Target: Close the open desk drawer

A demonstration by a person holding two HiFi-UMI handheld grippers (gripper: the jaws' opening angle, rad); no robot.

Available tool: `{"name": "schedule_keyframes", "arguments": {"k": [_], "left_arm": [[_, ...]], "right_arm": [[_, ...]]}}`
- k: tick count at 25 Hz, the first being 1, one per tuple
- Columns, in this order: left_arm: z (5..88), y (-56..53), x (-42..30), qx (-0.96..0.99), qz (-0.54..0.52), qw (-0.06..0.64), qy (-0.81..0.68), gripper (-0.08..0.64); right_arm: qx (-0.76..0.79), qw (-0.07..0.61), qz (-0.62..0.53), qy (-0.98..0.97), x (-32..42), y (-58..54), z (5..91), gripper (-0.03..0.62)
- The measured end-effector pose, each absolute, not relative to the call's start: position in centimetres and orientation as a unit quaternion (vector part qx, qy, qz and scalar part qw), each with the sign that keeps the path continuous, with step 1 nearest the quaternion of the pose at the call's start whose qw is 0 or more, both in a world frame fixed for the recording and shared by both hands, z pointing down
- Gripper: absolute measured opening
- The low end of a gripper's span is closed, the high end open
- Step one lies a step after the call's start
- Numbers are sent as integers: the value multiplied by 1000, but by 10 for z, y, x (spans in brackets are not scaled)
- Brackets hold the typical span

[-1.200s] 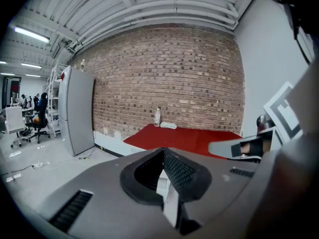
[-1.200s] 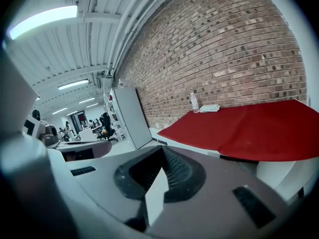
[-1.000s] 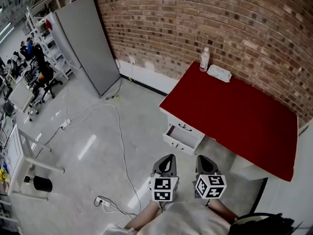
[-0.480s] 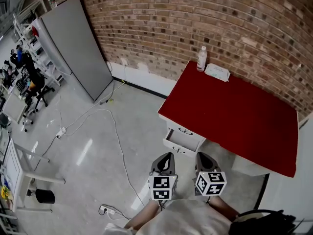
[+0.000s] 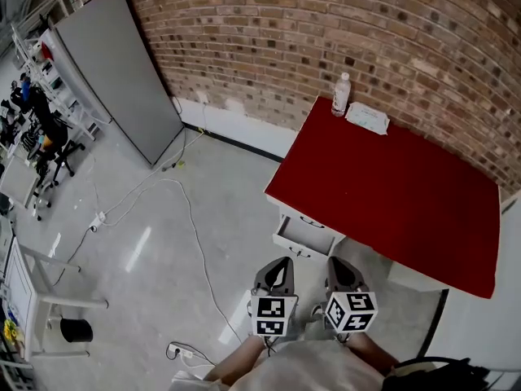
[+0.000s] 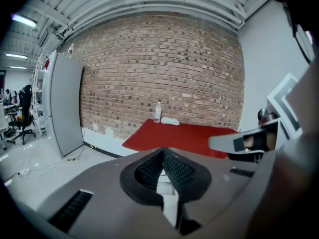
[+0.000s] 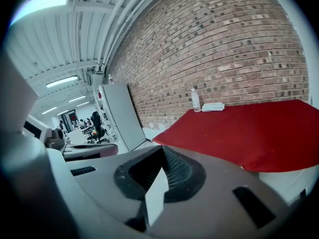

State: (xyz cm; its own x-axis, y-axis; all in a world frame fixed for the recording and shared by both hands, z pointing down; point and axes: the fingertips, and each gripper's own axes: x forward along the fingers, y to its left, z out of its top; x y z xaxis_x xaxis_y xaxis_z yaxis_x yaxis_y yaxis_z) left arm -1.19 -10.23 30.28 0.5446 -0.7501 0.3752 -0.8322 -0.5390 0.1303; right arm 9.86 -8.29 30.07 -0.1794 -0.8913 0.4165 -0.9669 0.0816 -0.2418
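Note:
The desk has a red top [image 5: 391, 194] and white drawers under its left end. The lower drawer [image 5: 303, 239] stands pulled out toward me. My left gripper [image 5: 278, 269] and right gripper [image 5: 340, 267] hang side by side just short of the drawer front, both shut with nothing between the jaws and touching nothing. In the left gripper view the left gripper [image 6: 163, 154] points at the red top [image 6: 184, 135]. The right gripper [image 7: 162, 153] has the red top [image 7: 249, 131] ahead and to its right.
A clear bottle [image 5: 340, 95] and a white packet [image 5: 367, 119] stand at the desk's far corner by the brick wall [image 5: 326, 31]. A grey cabinet [image 5: 114, 72] stands at the left. Cables [image 5: 192, 218] and a power strip [image 5: 181, 351] lie on the floor.
Both grippers and my view have drifted a little toward the desk, and the grey cabinet has slid leftward in the picture. The drawer stays pulled out. Both grippers stay shut.

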Motion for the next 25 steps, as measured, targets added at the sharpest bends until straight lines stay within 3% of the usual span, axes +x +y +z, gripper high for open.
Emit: {"name": "schedule_keyframes", "arguments": {"k": [15, 25], "left_arm": [[375, -108, 9, 853, 173, 184, -456, 9], [506, -118, 32, 863, 197, 177, -430, 9]], "right_arm": [[608, 115, 263, -740, 112, -95, 372, -2], [616, 109, 283, -727, 144, -104, 492, -2]]}}
